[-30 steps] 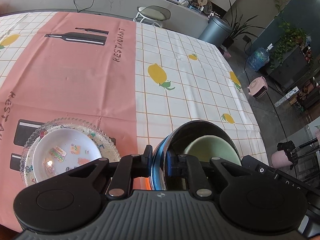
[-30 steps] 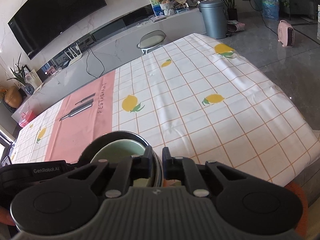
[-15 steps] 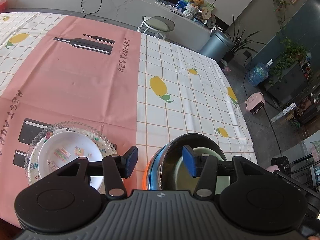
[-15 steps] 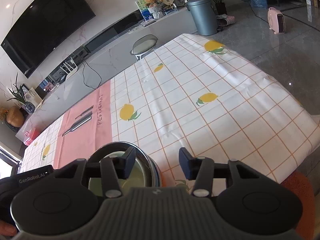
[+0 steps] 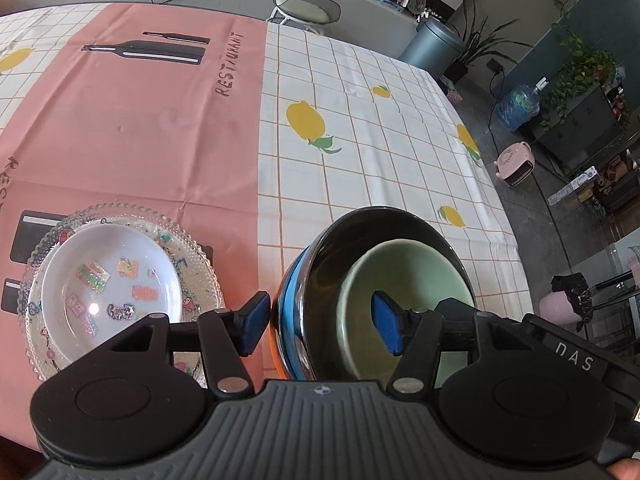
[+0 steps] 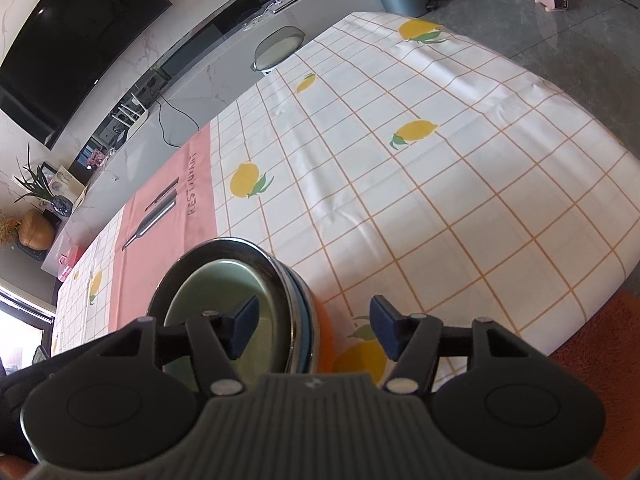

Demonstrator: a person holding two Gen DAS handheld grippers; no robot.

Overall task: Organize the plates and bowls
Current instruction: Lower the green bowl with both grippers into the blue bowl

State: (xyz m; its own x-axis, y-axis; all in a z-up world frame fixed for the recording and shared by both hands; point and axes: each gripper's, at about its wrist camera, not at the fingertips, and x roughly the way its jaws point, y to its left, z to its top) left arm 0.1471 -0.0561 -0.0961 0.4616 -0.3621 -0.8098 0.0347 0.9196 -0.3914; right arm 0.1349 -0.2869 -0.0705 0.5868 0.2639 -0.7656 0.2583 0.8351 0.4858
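Observation:
A dark bowl with a blue band stands on the tablecloth with a pale green bowl nested inside it. My left gripper is open, its jaws straddling the dark bowl's near-left rim without pinching it. The stack also shows in the right wrist view, where my right gripper is open, straddling its right rim. A white bowl with stickers sits on a beaded glass plate at the left.
The table's right edge drops to the floor, where a pink heater and a grey bin stand. A stool stands at the far edge. An orange rug lies below the near right corner.
Both grippers were shut on the dark bowl's rim one second ago. They have opened and let go; the bowl stack now rests on the table.

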